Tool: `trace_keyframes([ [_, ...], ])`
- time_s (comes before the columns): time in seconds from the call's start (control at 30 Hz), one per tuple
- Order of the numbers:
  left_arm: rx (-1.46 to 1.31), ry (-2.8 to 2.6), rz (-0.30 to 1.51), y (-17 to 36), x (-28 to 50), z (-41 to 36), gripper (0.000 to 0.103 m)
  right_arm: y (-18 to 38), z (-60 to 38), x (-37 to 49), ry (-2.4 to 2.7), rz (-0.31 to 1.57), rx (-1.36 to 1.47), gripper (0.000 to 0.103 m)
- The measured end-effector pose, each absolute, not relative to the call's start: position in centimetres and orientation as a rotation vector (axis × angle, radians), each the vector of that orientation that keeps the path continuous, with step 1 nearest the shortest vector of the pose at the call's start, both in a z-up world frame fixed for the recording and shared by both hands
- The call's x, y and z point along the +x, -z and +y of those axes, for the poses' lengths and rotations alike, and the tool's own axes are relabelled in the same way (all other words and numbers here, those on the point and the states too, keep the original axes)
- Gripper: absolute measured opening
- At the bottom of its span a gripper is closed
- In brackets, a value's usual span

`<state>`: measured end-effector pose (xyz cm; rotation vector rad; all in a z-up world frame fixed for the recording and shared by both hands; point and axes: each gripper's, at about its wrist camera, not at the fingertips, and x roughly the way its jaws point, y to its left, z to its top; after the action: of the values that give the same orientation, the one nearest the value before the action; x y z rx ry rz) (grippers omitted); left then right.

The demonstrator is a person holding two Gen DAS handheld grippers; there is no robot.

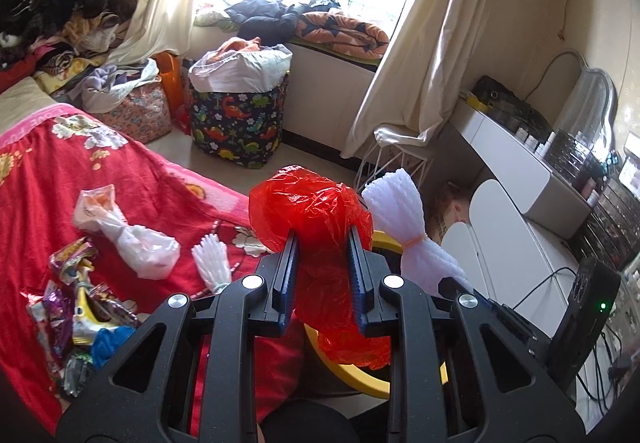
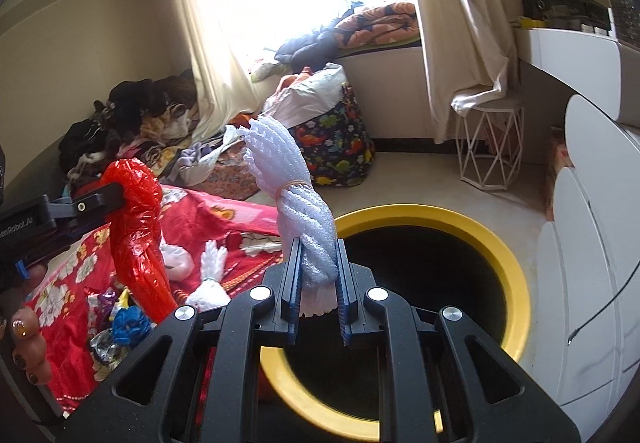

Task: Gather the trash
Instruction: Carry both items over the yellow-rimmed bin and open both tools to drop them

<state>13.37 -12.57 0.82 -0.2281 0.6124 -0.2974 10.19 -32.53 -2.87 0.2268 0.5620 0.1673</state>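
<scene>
My left gripper point(image 1: 323, 239) is shut on a crumpled red plastic bag point(image 1: 308, 209), which also shows at the left of the right wrist view as the red plastic bag point(image 2: 134, 211). My right gripper point(image 2: 319, 249) is shut on a white foam net bundle point(image 2: 292, 183) tied with an orange band; the same foam net bundle point(image 1: 404, 227) stands just right of the red bag. A yellow-rimmed bin point(image 2: 472, 227) with a dark inside opens below both grippers; its rim point(image 1: 360, 375) shows under the red bag. On the red bedspread point(image 1: 120, 171) lie a knotted white bag point(image 1: 132, 239), another foam net point(image 1: 212, 263) and several wrappers point(image 1: 80, 307).
A dinosaur-print hamper point(image 1: 236, 123) full of laundry stands by the window bench. A white wire stool point(image 2: 490, 147) sits under the curtain. White drawers point(image 2: 592, 243) and a dressing table point(image 1: 532, 163) line the right side. A hand with painted nails point(image 2: 28, 343) shows at the lower left.
</scene>
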Motion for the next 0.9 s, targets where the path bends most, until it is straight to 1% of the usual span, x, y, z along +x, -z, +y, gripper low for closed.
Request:
trace_keyframes([
  [0.47,-0.160,0.371,0.664,1.4,14.9,-16.9,0.017,4.8,-36.6,10.2,-0.026,0.637,0.289,0.015],
  [0.77,-0.129,0.399,0.696,2.8,16.1,-19.1,0.018,6.0,-38.6,10.2,0.033,0.666,0.333,0.017],
  [0.8,-0.125,0.405,0.700,3.0,16.2,-19.3,0.019,6.0,-38.9,10.2,0.037,0.667,0.340,0.020],
  [0.83,-0.123,0.410,0.705,3.1,16.3,-19.5,0.023,6.1,-38.9,10.3,0.040,0.671,0.346,0.024],
  [0.87,-0.121,0.423,0.720,3.4,16.6,-19.7,0.039,6.2,-38.9,10.3,0.042,0.675,0.351,0.035],
  [0.9,-0.123,0.423,0.730,3.7,16.9,-19.7,0.049,6.3,-39.0,10.2,0.052,0.676,0.356,0.046],
])
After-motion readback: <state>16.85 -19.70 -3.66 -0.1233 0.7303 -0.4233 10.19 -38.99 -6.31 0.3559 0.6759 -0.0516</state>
